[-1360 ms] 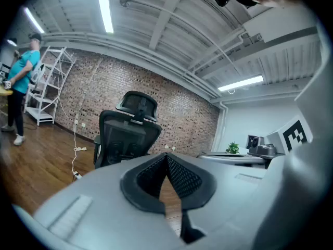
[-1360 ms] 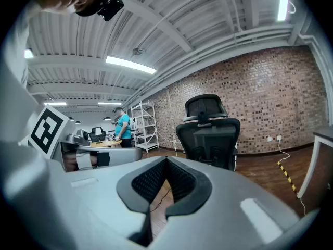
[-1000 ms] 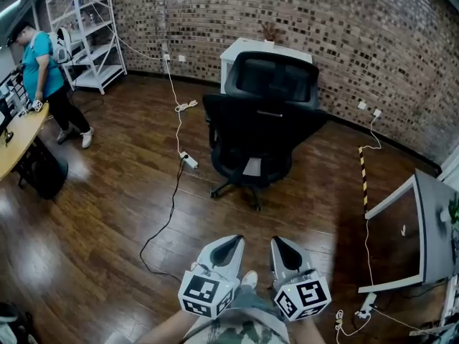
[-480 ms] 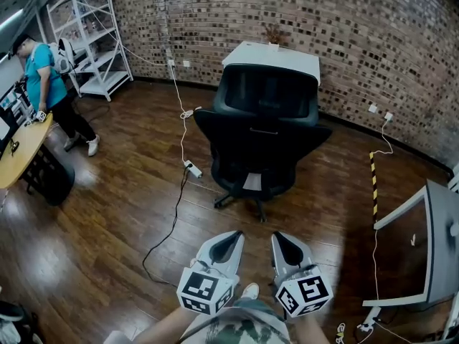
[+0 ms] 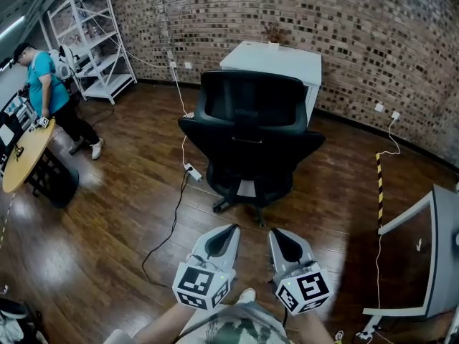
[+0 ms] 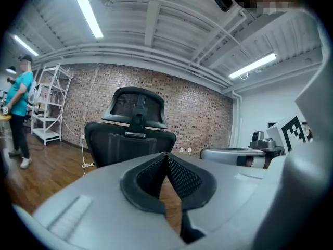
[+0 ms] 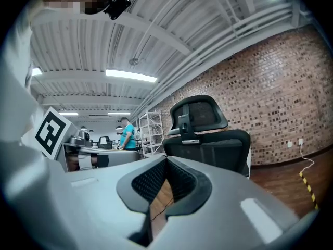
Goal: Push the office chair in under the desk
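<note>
Left claw (image 5: 226, 231) and right claw (image 5: 277, 233) are held side by side low in the head view, close to the wearer's body, both pointing toward the office chair (image 5: 247, 149). In each gripper view the mesh pads meet at the tips with nothing between them: both claws are closed and empty. Neither touches the chair, and a stretch of bare wooden floor (image 5: 107, 221) lies between them and its wheeled base. The chair is black and stands upright with its backrest and headrest turned toward the wearer. It stands just in front of the white worktop (image 5: 276, 57), which is set against the brick wall (image 5: 358, 27). How far the seat reaches under that worktop cannot be judged, since the backrest hides it. A cable (image 5: 171, 224) runs across the floor to a power strip (image 5: 191, 172) just left of the chair base. At far left a person in a teal shirt (image 5: 43, 84) stands beside a round wooden table (image 5: 25, 156), near a white shelving rack (image 5: 93, 41). A yellow-and-black strip (image 5: 380, 181) lies on the floor at right.
</note>
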`<state>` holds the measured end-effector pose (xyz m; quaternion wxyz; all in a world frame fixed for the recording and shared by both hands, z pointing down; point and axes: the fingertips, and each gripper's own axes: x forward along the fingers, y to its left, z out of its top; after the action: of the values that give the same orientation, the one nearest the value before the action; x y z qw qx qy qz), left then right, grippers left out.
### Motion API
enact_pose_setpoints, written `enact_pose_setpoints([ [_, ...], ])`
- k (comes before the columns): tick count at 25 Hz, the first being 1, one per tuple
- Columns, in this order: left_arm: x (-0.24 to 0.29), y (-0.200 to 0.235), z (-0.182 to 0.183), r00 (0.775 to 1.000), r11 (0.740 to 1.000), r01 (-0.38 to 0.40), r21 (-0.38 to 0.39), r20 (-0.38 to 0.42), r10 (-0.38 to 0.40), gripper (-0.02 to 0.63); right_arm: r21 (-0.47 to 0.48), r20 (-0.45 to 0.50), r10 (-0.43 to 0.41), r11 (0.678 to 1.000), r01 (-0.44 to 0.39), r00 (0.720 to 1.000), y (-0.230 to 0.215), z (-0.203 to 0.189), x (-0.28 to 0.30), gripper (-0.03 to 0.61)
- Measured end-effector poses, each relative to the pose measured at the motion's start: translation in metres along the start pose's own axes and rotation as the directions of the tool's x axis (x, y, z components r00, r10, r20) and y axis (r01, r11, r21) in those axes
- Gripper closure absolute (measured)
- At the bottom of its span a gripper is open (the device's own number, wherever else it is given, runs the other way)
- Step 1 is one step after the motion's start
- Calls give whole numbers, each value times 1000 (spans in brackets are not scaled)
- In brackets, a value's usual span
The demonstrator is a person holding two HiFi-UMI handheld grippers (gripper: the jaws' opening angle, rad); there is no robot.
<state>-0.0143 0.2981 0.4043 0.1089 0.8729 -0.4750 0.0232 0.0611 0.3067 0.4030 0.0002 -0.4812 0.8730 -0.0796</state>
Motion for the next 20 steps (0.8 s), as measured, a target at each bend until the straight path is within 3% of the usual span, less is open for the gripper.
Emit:
enact_pose_setpoints([
  [9, 31, 1, 11, 1000, 1000, 8, 27, 5, -8, 598, -40, 13, 40, 998, -39, 999, -32, 16, 12, 578],
  [20, 81, 34, 23, 999, 1000, 24, 2, 37, -24, 597, -98, -1, 21, 995, -21, 1000, -81, 29, 53, 578],
])
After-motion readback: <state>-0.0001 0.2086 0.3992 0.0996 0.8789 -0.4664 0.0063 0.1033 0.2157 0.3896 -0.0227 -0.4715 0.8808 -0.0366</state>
